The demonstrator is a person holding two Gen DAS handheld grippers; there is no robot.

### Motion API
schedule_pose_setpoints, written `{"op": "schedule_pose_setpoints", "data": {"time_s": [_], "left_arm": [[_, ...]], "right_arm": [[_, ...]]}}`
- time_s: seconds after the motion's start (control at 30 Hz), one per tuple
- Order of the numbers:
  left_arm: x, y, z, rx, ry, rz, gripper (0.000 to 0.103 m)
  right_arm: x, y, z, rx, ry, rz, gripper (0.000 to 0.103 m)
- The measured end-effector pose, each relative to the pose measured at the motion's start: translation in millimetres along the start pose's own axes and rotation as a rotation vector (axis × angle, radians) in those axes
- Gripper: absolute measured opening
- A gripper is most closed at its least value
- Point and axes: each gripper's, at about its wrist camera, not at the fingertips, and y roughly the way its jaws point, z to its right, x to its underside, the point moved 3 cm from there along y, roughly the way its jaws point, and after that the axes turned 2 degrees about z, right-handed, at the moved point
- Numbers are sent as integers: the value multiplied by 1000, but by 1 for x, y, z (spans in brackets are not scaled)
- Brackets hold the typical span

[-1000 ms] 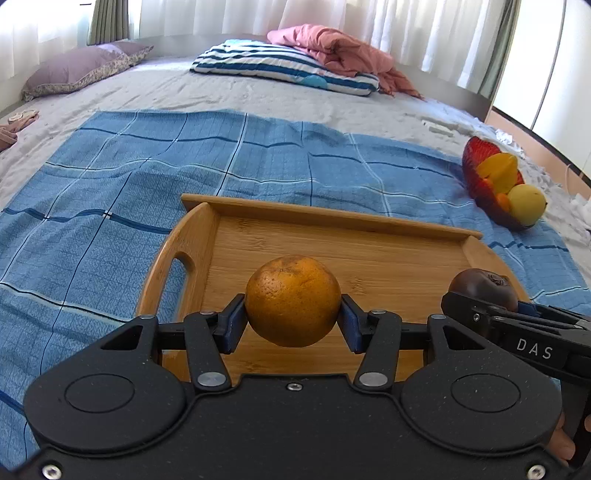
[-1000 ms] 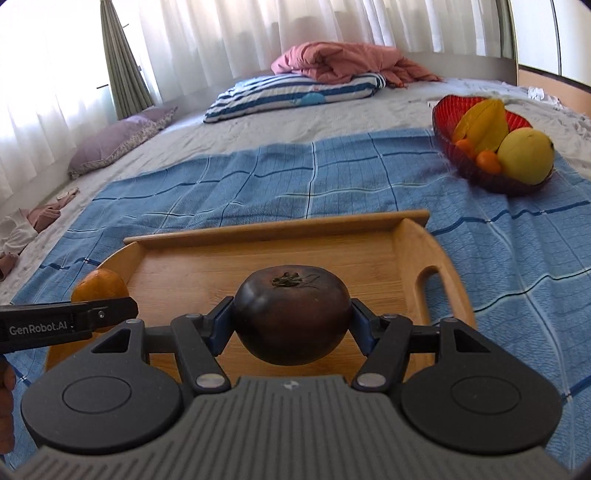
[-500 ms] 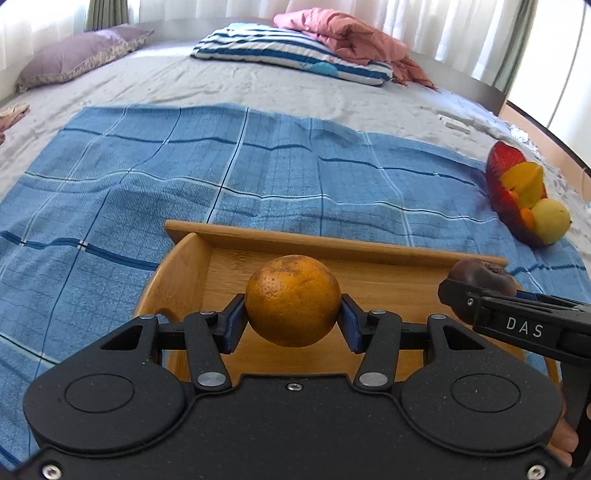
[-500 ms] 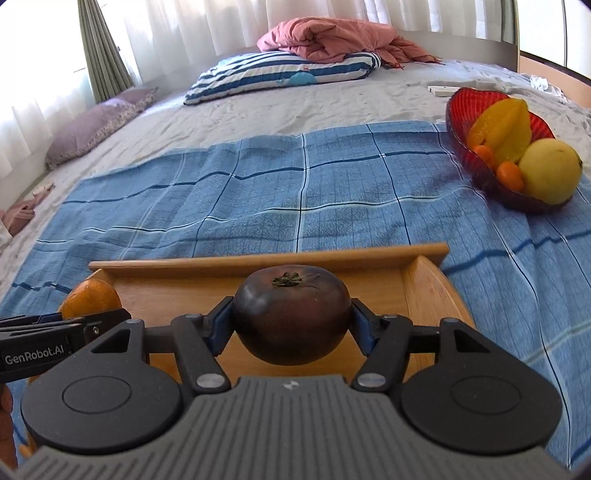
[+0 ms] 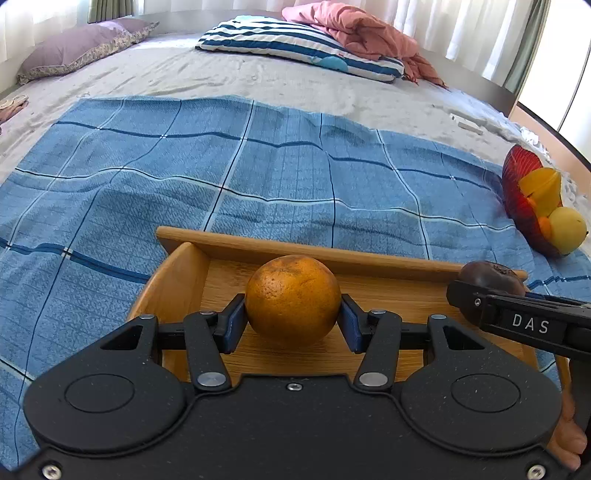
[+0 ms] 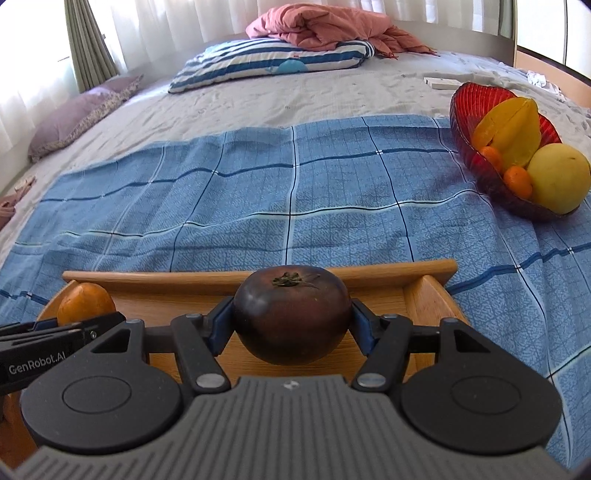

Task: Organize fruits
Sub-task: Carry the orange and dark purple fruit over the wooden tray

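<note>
**Both tongs loaded over the tray**

My left tongs (image 5: 292, 320) are clamped on one orange (image 5: 292, 300), my right tongs (image 6: 291, 325) on one dark plum (image 6: 291, 313), stem end up. Both sit level, side by side, low centre of frame above the wooden tray (image 6: 388, 275). One red bowl (image 6: 466, 107) with four fruits lies at the upper right on the blue blanket (image 6: 258, 206).

Bright daylight floods through the far curtains (image 6: 166, 22), blown out white. The bed (image 5: 258, 81) is evenly lit, sharp throughout, and fisheye bending curves every edge, corners dark.
</note>
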Motion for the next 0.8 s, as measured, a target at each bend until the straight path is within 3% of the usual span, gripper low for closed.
{"op": "schedule_pose_setpoints", "data": {"time_s": [0.53, 0.8], "left_arm": [[-1, 9, -1, -13, 9, -27, 50], [-3, 10, -1, -12, 6, -53, 51]], "right_arm": [[1, 9, -2, 14, -19, -49, 67], [3, 6, 0, 6, -37, -62, 74]]}}
